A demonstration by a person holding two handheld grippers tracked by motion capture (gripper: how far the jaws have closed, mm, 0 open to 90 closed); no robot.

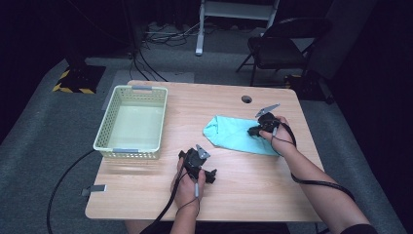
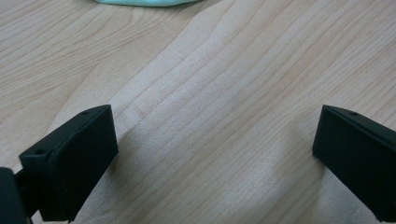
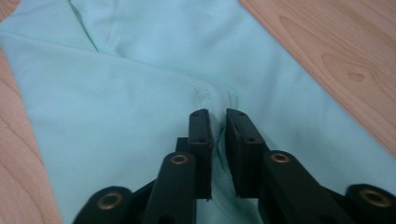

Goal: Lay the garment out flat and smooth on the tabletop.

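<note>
Dark room, grey carpet, wooden desk (image 1: 243, 192) in middle. Pale green basket (image 1: 131, 123) on desk's left part. Mint cloth (image 1: 236, 134) lies flat right of centre. Right tongs (image 3: 217, 122) down on cloth, jaws pinched nearly together, fold of fabric caught between them. Left tongs (image 1: 200, 168) low over bare wood near front edge, jaws spread wide, holding nothing. Black chair (image 1: 280, 46) behind desk.

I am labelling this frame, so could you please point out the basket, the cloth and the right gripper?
basket (image 1: 108, 127): high view, left wall.
cloth (image 1: 229, 132): high view, flat middle.
right gripper (image 3: 218, 122): right gripper view, between its tips pinching cloth.
</note>
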